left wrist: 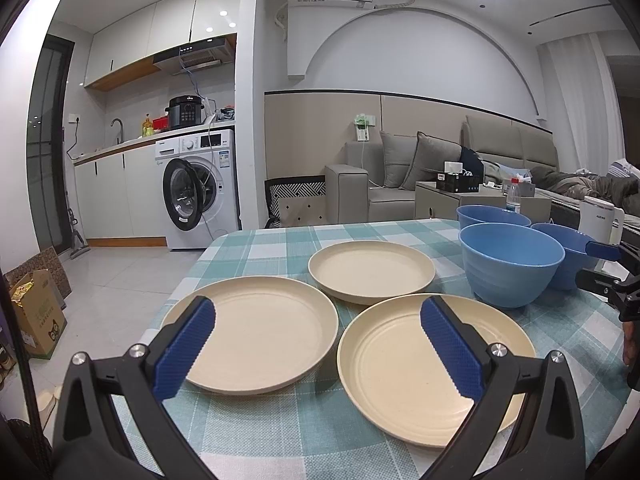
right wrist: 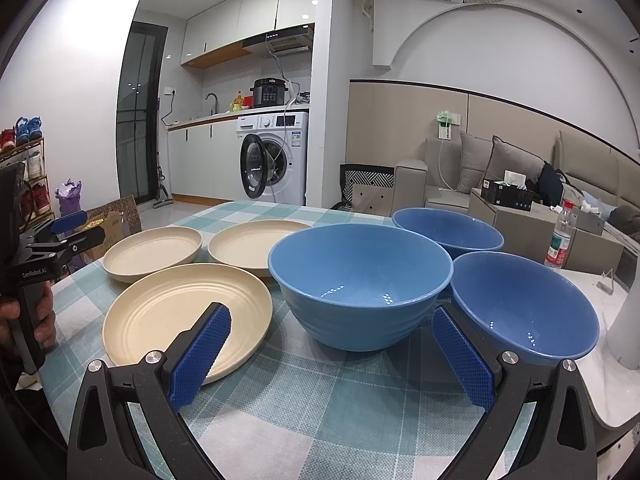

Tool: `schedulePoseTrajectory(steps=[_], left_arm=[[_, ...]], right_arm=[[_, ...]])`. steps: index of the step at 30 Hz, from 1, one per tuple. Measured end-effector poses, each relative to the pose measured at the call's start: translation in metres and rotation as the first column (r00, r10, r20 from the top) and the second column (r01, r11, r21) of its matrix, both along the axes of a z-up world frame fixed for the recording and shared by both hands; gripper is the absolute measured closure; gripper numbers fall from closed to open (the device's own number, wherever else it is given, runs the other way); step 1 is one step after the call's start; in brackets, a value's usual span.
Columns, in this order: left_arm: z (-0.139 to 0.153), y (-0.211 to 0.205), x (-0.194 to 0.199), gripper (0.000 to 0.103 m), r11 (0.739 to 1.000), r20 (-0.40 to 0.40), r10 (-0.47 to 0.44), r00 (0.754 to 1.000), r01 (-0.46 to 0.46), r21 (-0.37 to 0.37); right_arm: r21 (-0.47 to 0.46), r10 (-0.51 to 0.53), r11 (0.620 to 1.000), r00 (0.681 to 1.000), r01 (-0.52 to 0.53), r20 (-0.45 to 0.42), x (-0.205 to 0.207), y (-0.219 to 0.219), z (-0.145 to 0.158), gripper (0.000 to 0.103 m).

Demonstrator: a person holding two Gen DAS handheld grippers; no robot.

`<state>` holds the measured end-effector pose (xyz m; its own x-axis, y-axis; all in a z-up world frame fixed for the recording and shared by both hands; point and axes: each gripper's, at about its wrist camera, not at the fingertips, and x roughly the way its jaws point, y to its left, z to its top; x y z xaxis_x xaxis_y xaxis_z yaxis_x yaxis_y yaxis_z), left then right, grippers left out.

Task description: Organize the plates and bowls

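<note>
Three cream plates lie on the checked tablecloth: a left plate (left wrist: 256, 332), a far plate (left wrist: 372, 270) and a near right plate (left wrist: 432, 364). Three blue bowls stand to their right: a near bowl (left wrist: 510, 262), a far bowl (left wrist: 492, 216) and a right bowl (left wrist: 568, 256). My left gripper (left wrist: 318, 316) is open and empty, hovering over the gap between the two near plates. My right gripper (right wrist: 332, 324) is open and empty, just in front of the middle bowl (right wrist: 360, 280), with another bowl (right wrist: 528, 304) beside its right finger and the near plate (right wrist: 188, 316) under its left finger.
The tablecloth (left wrist: 280, 432) covers a table whose left edge drops to the floor. A white kettle (left wrist: 596, 216) and a water bottle (right wrist: 560, 240) stand beyond the bowls at right. A washing machine (left wrist: 200, 188) and sofa (left wrist: 400, 176) are in the background.
</note>
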<state>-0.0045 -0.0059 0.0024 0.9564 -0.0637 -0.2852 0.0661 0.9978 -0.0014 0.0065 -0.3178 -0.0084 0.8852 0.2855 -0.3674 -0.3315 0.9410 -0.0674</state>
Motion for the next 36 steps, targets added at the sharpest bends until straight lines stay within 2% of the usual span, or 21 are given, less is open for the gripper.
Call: schedulePoseTrajectory(steps=[15,19,29,36], left_arm=[[0.000,-0.001,0.001,0.000,1.000,-0.011,-0.006,1.000,0.006,-0.004],[-0.001,0.000,0.004,0.000,1.000,-0.045,-0.022,0.999,0.021,-0.009],[0.005,-0.002,0.000,0.000,0.999,-0.062,-0.039,0.997,0.040,0.020],[0.014,0.010,-0.001,0.000,0.999,-0.082,-0.028,0.996,0.025,-0.034]], right_arm=[[0.002,-0.004,1.000,1.000,0.004,-0.011,-0.001,0.002,0.003,0.000],[-0.002,0.007,1.000,1.000,-0.007,-0.010,-0.003,0.010,0.009,0.000],[0.018,0.064,0.998,0.997,-0.063,-0.050,-0.009,0.042,0.025,0.000],[0.046,0.098,0.994,0.991,-0.095,-0.087,-0.006,0.066,0.039,0.000]])
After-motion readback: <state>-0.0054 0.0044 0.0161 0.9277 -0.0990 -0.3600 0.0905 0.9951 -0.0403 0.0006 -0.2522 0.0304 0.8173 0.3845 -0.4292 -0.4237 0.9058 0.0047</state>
